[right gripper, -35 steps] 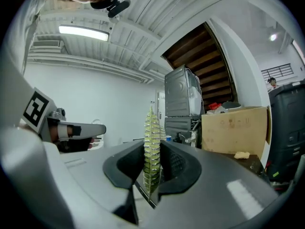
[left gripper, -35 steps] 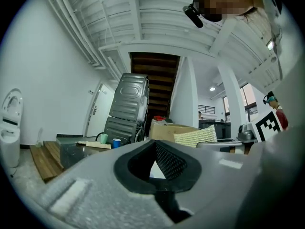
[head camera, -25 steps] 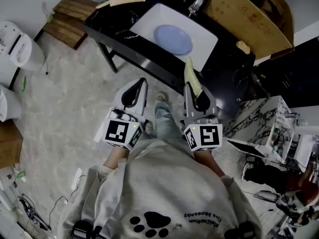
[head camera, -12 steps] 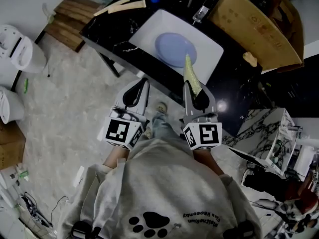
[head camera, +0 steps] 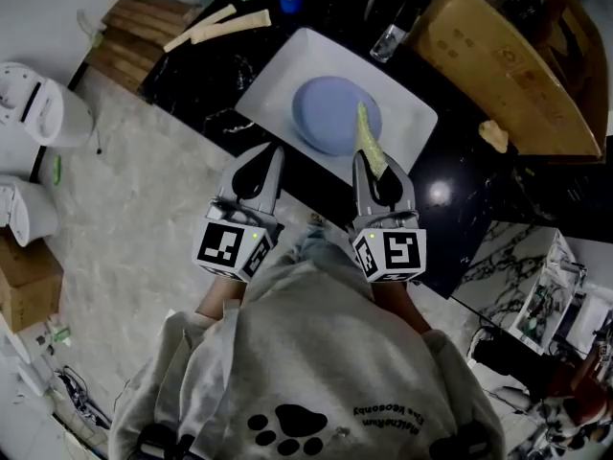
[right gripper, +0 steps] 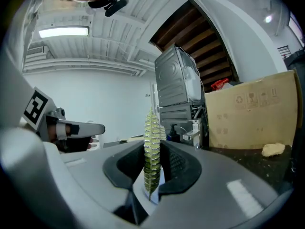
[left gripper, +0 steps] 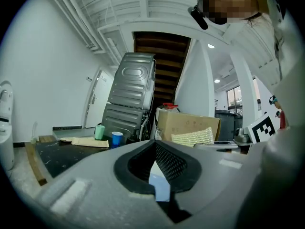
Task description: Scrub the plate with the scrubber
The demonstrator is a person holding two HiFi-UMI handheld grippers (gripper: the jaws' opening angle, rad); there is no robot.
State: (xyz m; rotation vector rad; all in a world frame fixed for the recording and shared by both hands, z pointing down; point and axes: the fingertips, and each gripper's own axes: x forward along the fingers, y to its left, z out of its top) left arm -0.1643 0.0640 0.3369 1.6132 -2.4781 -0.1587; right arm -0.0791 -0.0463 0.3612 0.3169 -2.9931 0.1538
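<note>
At 12 o'clock from the person, the blue plate (head camera: pixel 326 113) lies in the white basin (head camera: pixel 278 65). The right gripper (head camera: pixel 374 161) is clamped on the green scrubber (head camera: pixel 368 140), whose tip overlaps the plate's 4 o'clock rim. The left gripper (head camera: pixel 266 153), jaws together on nothing, hovers near the basin's 7 o'clock edge. Under pressure the thin pad may fold or slip, and the unheld plate could skate.
</note>
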